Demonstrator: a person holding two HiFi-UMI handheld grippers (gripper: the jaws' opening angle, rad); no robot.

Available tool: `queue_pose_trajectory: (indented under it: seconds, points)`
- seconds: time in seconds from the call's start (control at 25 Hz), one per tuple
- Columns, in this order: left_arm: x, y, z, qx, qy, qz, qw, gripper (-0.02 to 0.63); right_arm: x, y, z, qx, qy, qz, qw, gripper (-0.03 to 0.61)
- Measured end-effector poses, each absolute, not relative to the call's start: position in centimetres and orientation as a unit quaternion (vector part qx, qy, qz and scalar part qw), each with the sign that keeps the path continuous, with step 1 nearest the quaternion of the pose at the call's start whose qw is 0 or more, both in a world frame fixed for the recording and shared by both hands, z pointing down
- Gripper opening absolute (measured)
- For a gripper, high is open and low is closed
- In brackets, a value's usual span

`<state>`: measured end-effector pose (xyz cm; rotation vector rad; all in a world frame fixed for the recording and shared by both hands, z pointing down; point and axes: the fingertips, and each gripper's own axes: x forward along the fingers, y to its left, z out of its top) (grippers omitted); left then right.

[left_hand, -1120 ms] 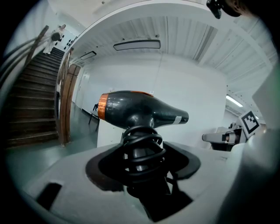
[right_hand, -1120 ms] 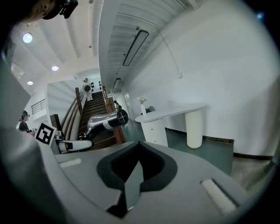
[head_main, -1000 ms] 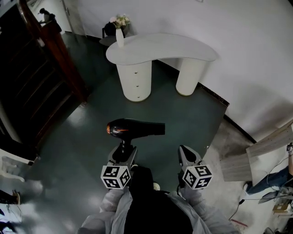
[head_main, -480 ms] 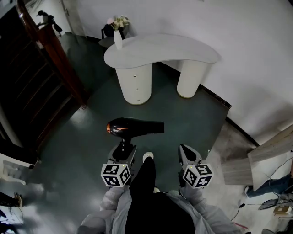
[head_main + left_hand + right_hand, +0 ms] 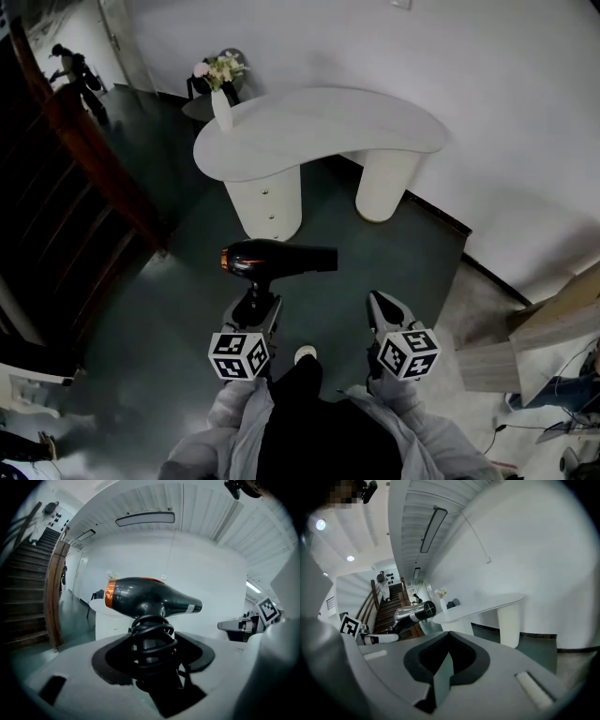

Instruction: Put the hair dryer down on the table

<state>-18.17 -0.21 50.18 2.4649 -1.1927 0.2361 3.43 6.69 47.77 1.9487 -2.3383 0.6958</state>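
The left tool (image 5: 255,302) is clamped round the cord-wrapped handle of a glossy black hair dryer (image 5: 277,260) with an orange rear band. The dryer is held up in the air above the dark green floor (image 5: 178,291), its nozzle pointing toward the right tool (image 5: 382,309), whose jaws look pressed together with nothing between them. The white curved surface (image 5: 319,122) on two round pedestals stands well ahead, with a white vase of flowers (image 5: 221,98) at its left end.

table (image 5: 319,127): closer to hair dryer (image 5: 272,258) | vase (image 5: 221,111): shifted left | shoe (image 5: 305,355): drawn back

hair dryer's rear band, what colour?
Orange band on the black hair dryer; clearest in left gripper view.
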Motion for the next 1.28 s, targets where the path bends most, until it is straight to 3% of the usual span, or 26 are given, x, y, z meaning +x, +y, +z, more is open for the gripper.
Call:
queue_pose_trajectory:
  seconds: [0.28,0.84,1.28]
  points:
    - [-16.6,-9.3,49.9,0.892,-0.405,0.078,0.186,0.278,4.4,-1.6,47.1,0.636,-0.742,0.211,-0.003,0.013]
    - [-13.8,-16.1,53.5,0.879,-0.404,0.1,0.231,0.278,7.3,-9.2,50.6,0.63,-0.733,0.255,0.023,0.012]
    - [-2.0,-32.1,53.0,0.876,-0.419,0.092,0.222,0.278,19.2,-25.1,50.6,0.616,-0.748,0.247,0.023,0.014]
